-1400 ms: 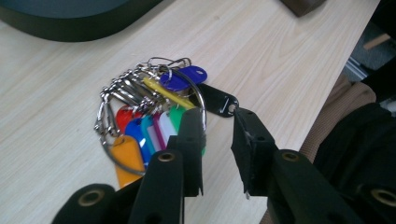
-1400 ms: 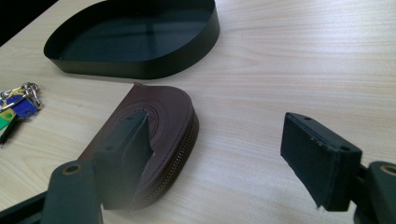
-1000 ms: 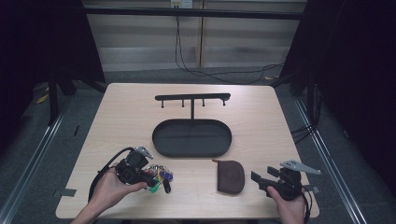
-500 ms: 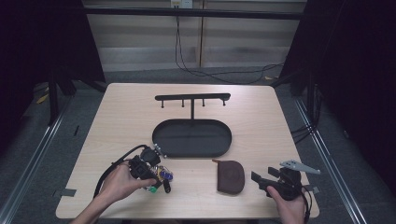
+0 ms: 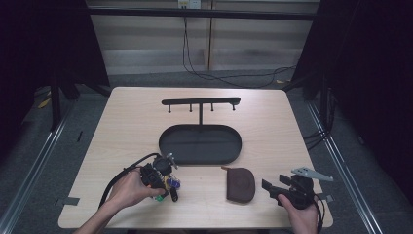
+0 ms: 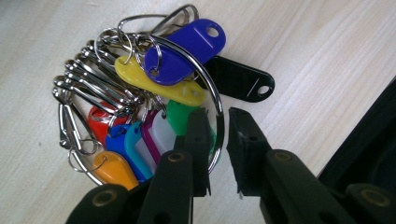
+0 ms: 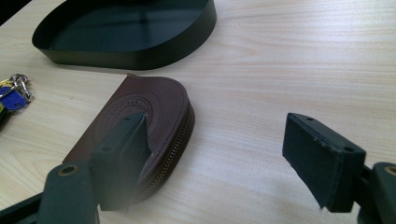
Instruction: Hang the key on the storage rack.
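Shifted since a second ago: left gripper [image 5: 164, 181], now lower and a little farther right, close over the key bunch [image 6: 140, 107] at the near left of the table [image 5: 272, 131], just off the near left end of the tray [image 5: 199, 144]. Jaws lately closing, now down to a narrow gap, with the large steel ring [image 6: 212, 79] of the bunch threaded between them; a slit of table showing beside the wire, so no pinch yet. No change at the right gripper [image 5: 272, 187]: held low at the near right, jaws spread wide with only bare table in the gap, one jaw hanging in front of the pouch [image 7: 140, 112]. Key bunch: one big round wire ring, bright and thin, carrying a row of smaller split rings and oval snap hooks, all shiny metal, fanned in a heap to one side. Hung on these, flat plastic tags with rounded ends and a punched hole: blue on top, yellow beneath it, black lying flat on the wood, then green, white, purple, light blue, red and orange bunched near the jaws. Smooth, glossy plastic against pale wood-grain tabletop. Pouch: brown leather, half-round, a stamped circular mark on the face, metal zip along the curved edge, flat on the table between the two grippers, just on the near side of the tray. Tray: black, oval, low upright wall, dull finish, dark floor visible all across. Standing at its far side, a thin black post with a crossbar [image 5: 200, 102] and small pegs beneath.
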A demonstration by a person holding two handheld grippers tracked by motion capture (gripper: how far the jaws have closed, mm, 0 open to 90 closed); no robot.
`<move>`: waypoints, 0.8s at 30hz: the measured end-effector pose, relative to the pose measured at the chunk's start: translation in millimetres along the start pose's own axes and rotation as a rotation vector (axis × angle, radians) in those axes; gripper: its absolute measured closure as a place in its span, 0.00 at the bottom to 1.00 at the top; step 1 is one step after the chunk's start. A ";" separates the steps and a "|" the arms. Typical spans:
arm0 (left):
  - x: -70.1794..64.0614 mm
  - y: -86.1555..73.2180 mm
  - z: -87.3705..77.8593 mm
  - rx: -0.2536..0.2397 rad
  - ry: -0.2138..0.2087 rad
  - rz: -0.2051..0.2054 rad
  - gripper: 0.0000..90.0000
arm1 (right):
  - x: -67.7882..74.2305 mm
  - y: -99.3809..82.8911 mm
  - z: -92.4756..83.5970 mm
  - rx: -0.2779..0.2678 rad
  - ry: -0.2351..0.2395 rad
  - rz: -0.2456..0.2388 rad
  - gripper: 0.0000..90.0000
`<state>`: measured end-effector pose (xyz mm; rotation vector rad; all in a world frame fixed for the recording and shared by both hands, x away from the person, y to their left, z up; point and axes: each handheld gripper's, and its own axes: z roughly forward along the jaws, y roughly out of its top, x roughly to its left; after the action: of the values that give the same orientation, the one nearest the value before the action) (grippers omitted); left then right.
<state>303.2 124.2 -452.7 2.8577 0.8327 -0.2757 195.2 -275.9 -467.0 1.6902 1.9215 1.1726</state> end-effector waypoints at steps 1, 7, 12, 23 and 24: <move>0.3 1.0 1.1 0.005 0.000 0.004 0.88 | -0.1 0.0 0.0 -0.001 0.001 0.000 0.26; -1.9 3.9 5.4 0.035 0.009 0.008 0.94 | -1.3 0.3 0.3 0.003 0.003 0.004 0.26; -3.1 6.8 1.8 0.062 0.022 0.017 0.96 | -1.6 0.2 0.3 0.003 -0.002 0.005 0.26; -2.7 9.3 -25.6 0.047 0.028 0.047 0.96 | -1.8 0.3 0.7 0.006 -0.005 0.008 0.26; -2.4 10.0 -28.5 0.051 0.033 0.050 0.96 | -1.8 0.3 0.7 0.006 -0.005 0.009 0.26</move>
<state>310.4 120.2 -423.6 2.9332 0.7700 -0.2476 196.3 -277.3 -467.6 1.7050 1.9184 1.1653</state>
